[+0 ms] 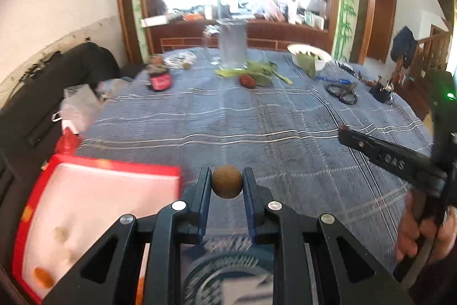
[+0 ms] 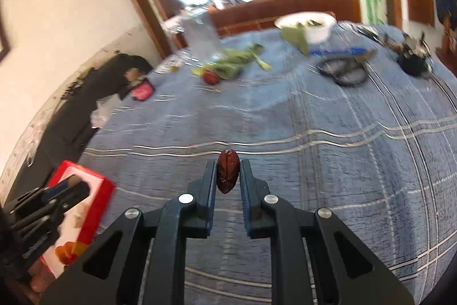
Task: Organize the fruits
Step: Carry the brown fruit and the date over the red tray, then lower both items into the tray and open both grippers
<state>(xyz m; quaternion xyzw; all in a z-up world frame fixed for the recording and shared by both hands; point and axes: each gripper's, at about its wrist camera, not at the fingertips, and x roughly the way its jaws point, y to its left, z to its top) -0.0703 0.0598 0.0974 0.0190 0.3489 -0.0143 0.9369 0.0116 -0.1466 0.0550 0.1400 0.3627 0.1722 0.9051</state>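
My left gripper (image 1: 227,183) is shut on a round brown fruit (image 1: 227,181), held above the blue cloth just right of a red tray (image 1: 100,162) with a white inside that holds a few small fruits. My right gripper (image 2: 227,176) is shut on a dark red date (image 2: 227,175) above the cloth; it also shows at the right of the left wrist view (image 1: 385,156). The red tray (image 2: 82,207) lies at the lower left there, with the left gripper (image 2: 45,207) over it. Another red date (image 1: 248,81) (image 2: 211,76) lies far off by green leaves.
On the blue plaid tablecloth (image 1: 257,127) stand a clear jar (image 1: 232,45), a dark lidded jar (image 1: 159,77), a white bowl with leaves (image 1: 310,56), scissors (image 1: 342,93), a blue pen and a small black holder. A black sofa (image 1: 42,93) lies left of the table.
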